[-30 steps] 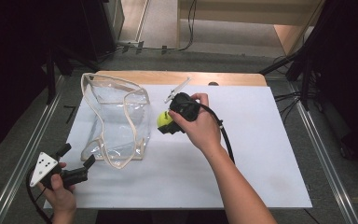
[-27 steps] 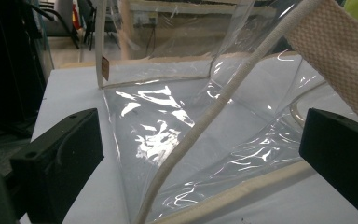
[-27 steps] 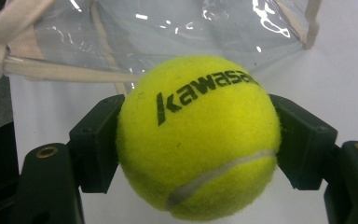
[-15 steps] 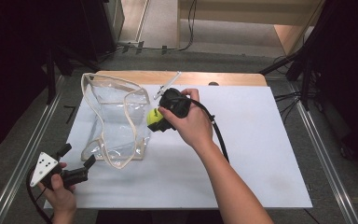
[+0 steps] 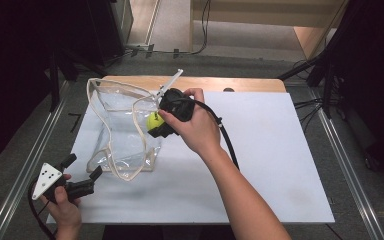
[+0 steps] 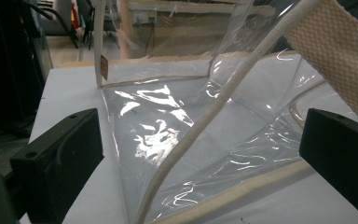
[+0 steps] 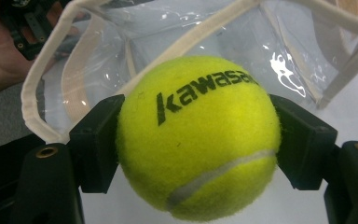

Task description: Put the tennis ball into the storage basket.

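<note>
A yellow tennis ball (image 7: 198,137) marked "kawasaki" sits clamped between the jaws of my right gripper (image 5: 156,125), held above the right edge of a clear plastic bag (image 5: 122,127) with cream fabric trim. The ball (image 5: 154,120) shows just past the bag's rim in the high view. The bag (image 6: 186,121) stands open on the white table sheet, its strap looping up. My left gripper (image 5: 82,175) rests open at the table's near left corner, jaws aimed at the bag's near corner with nothing between them.
The white sheet (image 5: 260,165) covers the table, with wide free room to the right. A wooden strip (image 5: 220,84) runs along the far edge. Metal rails (image 5: 350,175) flank the table; cables lie on the floor beyond.
My right gripper has carried the ball leftward from the sheet to the bag's right rim. The left gripper has stayed where it was.
</note>
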`<action>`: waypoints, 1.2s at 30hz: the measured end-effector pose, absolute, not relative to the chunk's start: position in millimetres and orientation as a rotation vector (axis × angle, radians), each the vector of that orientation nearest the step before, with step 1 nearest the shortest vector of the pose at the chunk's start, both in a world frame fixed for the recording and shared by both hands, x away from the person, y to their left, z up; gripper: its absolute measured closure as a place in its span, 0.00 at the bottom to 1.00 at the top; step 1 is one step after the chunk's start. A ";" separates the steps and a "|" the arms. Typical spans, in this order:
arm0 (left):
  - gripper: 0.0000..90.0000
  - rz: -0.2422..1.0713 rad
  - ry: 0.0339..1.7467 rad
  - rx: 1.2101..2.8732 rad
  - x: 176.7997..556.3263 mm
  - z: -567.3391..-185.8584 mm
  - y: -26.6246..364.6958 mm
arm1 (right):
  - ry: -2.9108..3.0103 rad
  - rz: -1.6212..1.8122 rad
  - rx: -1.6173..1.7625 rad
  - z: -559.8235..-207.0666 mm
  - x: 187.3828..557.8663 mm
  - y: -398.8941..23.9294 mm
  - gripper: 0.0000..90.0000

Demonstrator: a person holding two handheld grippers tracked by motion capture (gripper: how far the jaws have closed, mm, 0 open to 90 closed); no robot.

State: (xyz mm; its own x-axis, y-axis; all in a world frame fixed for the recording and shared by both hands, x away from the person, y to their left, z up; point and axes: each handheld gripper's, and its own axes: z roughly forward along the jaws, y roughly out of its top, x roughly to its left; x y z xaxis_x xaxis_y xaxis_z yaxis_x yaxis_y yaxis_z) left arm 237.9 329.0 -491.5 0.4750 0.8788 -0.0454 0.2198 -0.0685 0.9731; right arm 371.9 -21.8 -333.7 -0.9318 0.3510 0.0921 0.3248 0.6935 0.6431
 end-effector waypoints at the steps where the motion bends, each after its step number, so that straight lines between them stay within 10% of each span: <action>1: 0.00 0.720 0.980 1.578 237.9 -491.5 329.0 | 2.857 1.072 0.562 -331.6 371.7 -20.2 0.26; 36: 0.00 0.711 0.987 1.573 238.3 -491.6 328.8 | 2.906 1.119 0.389 -311.9 363.6 40.5 0.26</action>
